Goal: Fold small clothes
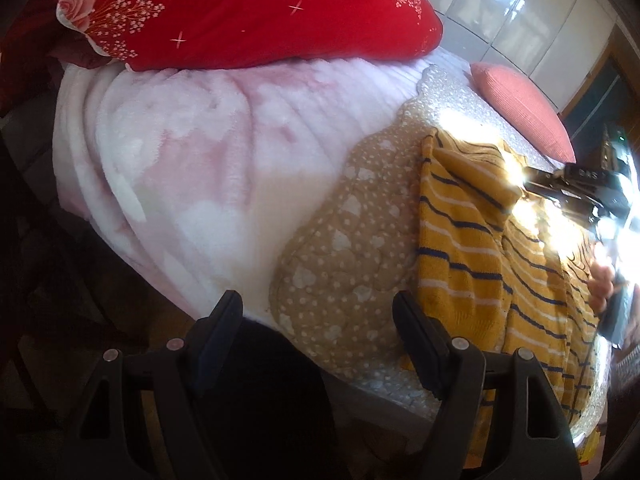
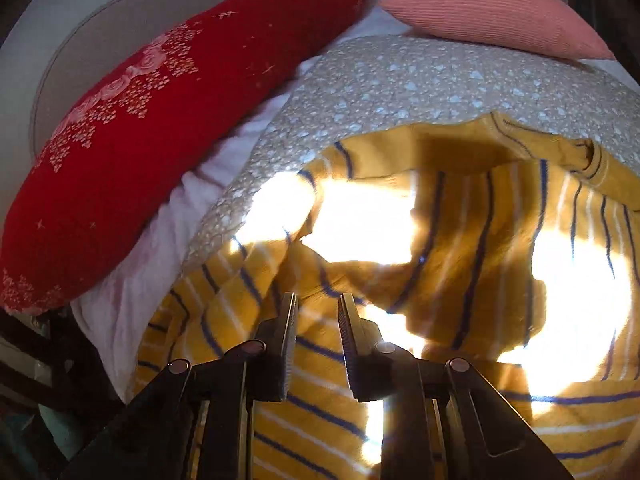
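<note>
Two grippers are hanging open: left gripper point(image 1: 318, 316) wide, right gripper point(image 2: 318, 316) narrow. Fuzzy yellow striped top point(image 2: 460, 240) is lying rumpled on the bumpy dotted quilt point(image 1: 340, 232), at three o'clock from the fluffy pink blanket point(image 1: 192, 168).

Left gripper point(image 1: 318, 310) poised, jaws wide apart, over the near edge of a bed.

Its right finger point(image 1: 416, 340) sat at the near left corner of a yellow striped garment point(image 1: 472, 264), which lay spread on a tan dotted quilt point(image 1: 344, 248); whether the finger touched the cloth could not be told. Nothing lay between the fingers. Left of the quilt lay a pink fleece blanket point(image 1: 192, 152), with a red floral pillow point(image 1: 240, 12) on its far side and a coral cushion point(image 1: 524, 108) beyond the garment. At the right edge, in sun glare, the right gripper point(image 1: 576, 188) reached over the garment, its jaws washed out.
</note>
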A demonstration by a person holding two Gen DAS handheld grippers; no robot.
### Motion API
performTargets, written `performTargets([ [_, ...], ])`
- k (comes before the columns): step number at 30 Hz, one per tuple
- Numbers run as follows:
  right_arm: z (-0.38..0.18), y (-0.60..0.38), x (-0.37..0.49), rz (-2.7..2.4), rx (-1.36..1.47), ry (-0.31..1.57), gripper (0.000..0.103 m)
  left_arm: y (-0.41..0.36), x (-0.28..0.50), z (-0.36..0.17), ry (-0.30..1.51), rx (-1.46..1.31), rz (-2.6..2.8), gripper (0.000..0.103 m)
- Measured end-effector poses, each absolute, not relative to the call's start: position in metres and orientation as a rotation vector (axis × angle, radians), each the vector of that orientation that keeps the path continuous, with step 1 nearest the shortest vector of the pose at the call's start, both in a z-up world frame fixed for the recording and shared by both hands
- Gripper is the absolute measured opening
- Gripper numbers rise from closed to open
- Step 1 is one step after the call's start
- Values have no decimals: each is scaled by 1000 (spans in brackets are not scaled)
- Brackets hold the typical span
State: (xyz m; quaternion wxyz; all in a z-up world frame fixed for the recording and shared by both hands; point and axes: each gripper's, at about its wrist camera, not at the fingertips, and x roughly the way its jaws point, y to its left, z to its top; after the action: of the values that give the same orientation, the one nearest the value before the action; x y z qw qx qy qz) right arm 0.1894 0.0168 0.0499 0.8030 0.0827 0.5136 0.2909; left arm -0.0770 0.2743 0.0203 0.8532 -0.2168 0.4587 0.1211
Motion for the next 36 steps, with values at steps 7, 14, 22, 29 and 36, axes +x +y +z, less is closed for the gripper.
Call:
performTargets([
  [7,50,49,101,836,127,1128,54,291,-82,9,992,-490,301,78],
  [14,29,62,52,845,130,1171,55,284,-84,14,974,-475,288,78],
  [22,17,85,37,756,8,1120,25,276,-79,15,993,-470,272,78],
  [29,90,42,95,765,76,1018,10,262,-78,35,962,-427,246,78],
  [36,190,-125,161,492,261,803,10,233,-66,50,956,-366,199,78],
])
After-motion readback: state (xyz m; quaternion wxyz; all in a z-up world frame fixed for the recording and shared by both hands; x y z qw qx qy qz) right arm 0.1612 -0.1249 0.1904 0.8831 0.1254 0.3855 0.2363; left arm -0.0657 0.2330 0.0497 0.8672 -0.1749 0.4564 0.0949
